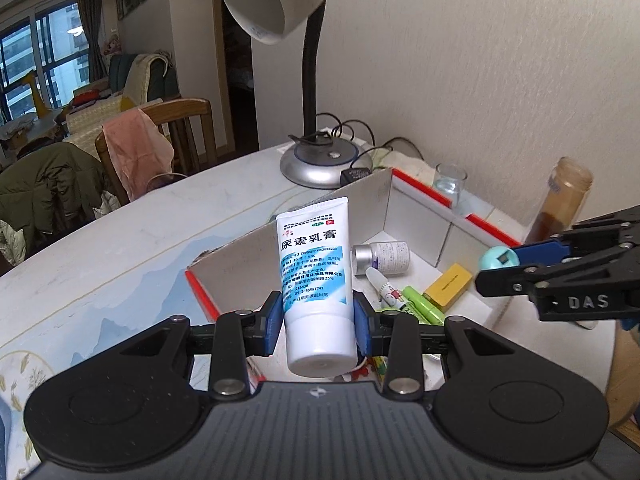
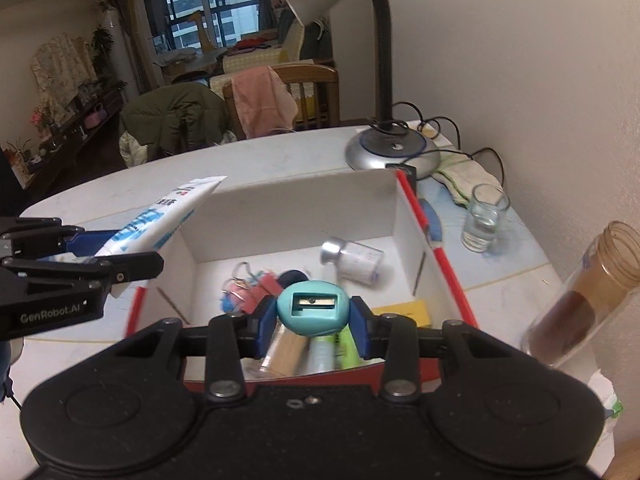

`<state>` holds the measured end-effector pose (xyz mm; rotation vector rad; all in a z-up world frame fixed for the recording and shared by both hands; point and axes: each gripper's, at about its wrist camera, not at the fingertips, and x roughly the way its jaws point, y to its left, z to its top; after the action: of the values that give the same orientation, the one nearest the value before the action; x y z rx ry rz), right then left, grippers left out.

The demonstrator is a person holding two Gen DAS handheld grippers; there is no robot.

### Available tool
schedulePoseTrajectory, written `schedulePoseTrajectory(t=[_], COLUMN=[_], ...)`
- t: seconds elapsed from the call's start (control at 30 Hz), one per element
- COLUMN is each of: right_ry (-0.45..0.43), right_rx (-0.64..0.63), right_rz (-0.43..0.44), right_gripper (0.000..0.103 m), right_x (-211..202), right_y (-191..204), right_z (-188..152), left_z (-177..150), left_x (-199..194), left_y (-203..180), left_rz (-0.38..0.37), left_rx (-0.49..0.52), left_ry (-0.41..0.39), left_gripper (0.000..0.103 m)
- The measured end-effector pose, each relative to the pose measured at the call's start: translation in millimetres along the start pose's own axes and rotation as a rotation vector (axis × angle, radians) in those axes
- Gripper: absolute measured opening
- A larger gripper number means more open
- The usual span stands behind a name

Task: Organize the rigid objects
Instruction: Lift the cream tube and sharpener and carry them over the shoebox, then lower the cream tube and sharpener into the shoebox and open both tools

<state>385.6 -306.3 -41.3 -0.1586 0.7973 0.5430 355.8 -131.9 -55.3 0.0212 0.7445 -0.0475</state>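
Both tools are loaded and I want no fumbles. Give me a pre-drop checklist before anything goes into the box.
1. Left tool clamped on the white-and-blue cream tube: ok.
2. Right tool clamped on the teal egg-shaped pencil sharpener: ok.
3. Sharpener over the white cardboard box with red edges: ok.
4. Tube inside the box walls: cannot tell.
5. Bare floor left in the box: ok, near the back wall.
6. Drinking glass and brown-filled jar outside the box: ok.

White wall (image 1: 480, 60), wooden chair (image 1: 188, 128), window (image 2: 212, 4)
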Motion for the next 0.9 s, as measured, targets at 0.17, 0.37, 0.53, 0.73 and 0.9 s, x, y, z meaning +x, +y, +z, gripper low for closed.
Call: schedulePoseTrajectory(t=[0.17,0.37,0.53,0.73,0.9], right_ry=[0.034,0.073,0.097,0.135,0.164], right_rx=[0.001,-0.027,-0.050,-0.069,-0.090], right_rz=[-0.003,0.003,0.018,0.014,0.004], right_gripper=[0.038,0.038,0.038,0.038,0.038], right_x=[16.4,36.3,53.1,74.6,87.4], right_y=[-10.4,-8.2,-7.5,-7.8,-4.1], right_z=[-1.5,-3.0,-0.2,-0.1,-1.7], left_z=[8.5,19.1,19.7,19.2,22.9], left_x=[29.2,60.1,79.4,96.6,104.4], left_y=[3.5,6.6,3.3,-0.3,4.2], left_rz=[0.018,0.019,-0.025,-0.053,-0.090], left_rx=[0.020,0.067,0.114,0.122,0.068], left_ry=[0.039,0.089,0.133,0.170,0.188], left_gripper=[0.036,0.036,0.036,0.036,0.036])
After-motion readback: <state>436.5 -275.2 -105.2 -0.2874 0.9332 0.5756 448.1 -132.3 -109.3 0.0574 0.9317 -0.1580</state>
